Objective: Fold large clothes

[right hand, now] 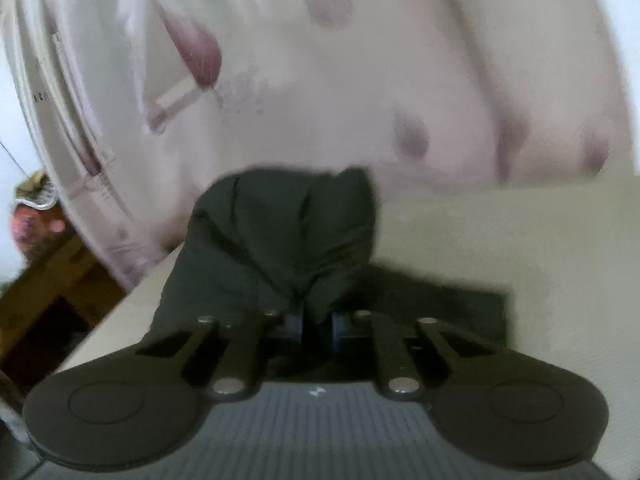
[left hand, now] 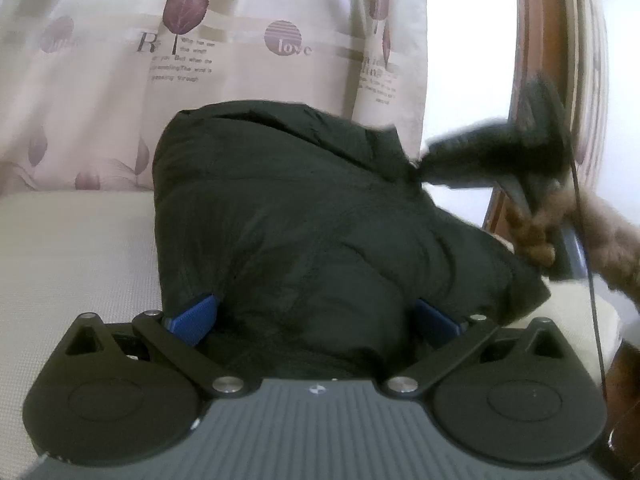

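A dark puffy jacket [left hand: 304, 216] is heaped on a cream padded surface [left hand: 76, 264]. My left gripper [left hand: 316, 320] stands wide, its blue pads [left hand: 196, 320] on either side of the jacket's near bulk; cloth covers the tips. In the left wrist view my right gripper [left hand: 428, 160] is blurred at the right, pinching the jacket's far corner, with a hand in a brown fuzzy sleeve [left hand: 616, 240] behind it. In the right wrist view the right gripper [right hand: 318, 326] is shut on a gathered fold of the jacket [right hand: 280, 240], which rises ahead of the fingers.
A pale curtain [left hand: 224, 40] with purple leaf prints and lettering hangs right behind the surface. Brown wooden furniture [right hand: 52, 280] stands below its left edge in the right wrist view. A wooden frame [left hand: 532, 40] rises at the right in the left wrist view.
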A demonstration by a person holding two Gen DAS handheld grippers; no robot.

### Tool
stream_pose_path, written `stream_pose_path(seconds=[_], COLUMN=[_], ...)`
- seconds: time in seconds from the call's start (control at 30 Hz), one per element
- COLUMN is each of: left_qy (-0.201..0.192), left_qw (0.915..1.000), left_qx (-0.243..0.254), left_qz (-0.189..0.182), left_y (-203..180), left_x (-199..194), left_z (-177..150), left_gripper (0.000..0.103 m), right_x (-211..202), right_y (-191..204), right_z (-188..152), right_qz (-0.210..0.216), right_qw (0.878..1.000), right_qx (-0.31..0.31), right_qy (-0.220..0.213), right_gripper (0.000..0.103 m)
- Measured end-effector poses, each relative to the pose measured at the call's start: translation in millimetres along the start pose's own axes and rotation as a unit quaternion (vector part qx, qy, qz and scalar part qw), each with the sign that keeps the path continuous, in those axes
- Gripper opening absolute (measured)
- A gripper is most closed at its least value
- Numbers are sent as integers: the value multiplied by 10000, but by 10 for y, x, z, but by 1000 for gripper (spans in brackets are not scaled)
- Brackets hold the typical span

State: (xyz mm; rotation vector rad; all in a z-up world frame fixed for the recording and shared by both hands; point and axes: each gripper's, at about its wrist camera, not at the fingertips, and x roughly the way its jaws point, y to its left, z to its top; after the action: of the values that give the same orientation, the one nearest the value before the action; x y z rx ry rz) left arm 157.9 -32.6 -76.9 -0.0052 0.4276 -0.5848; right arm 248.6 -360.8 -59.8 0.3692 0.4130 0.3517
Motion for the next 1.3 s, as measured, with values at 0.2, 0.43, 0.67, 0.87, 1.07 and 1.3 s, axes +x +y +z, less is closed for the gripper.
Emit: stream_pose_path(seconds=[0.2,0.43,0.67,0.87,1.07,1.3], left_qy=[-22,125,70,210,238,190], left_qw=[9999,9994,9970,9906,9853,9831], left_qx=[-84,-250,33,323,379,384], left_qz=[54,198,767,1310,1647,1780], left_y=[26,51,-161,-320,-409,-500], left_x=[-5,-67,-190,-284,-376,-446], left_z=[-40,79,151,259,331,358], left_gripper=[103,103,103,103,103,103], right_x=[243,-431,-935,-190,-19,-586], right_y=[-294,-476,388,347,241,389], right_z=[-468,-339,-675,-1135,-1036,-980], right_qz=[-1095,-978,-796,-1671,-1503,-1647], right_qw=[9930,9897,9884,9808,9841,9863], right_qx=[-189,744,-854,-961,-555,-18], right_qy=[403,-733,-975,311,769,-71], right_gripper=[1,5,6,5,5,9])
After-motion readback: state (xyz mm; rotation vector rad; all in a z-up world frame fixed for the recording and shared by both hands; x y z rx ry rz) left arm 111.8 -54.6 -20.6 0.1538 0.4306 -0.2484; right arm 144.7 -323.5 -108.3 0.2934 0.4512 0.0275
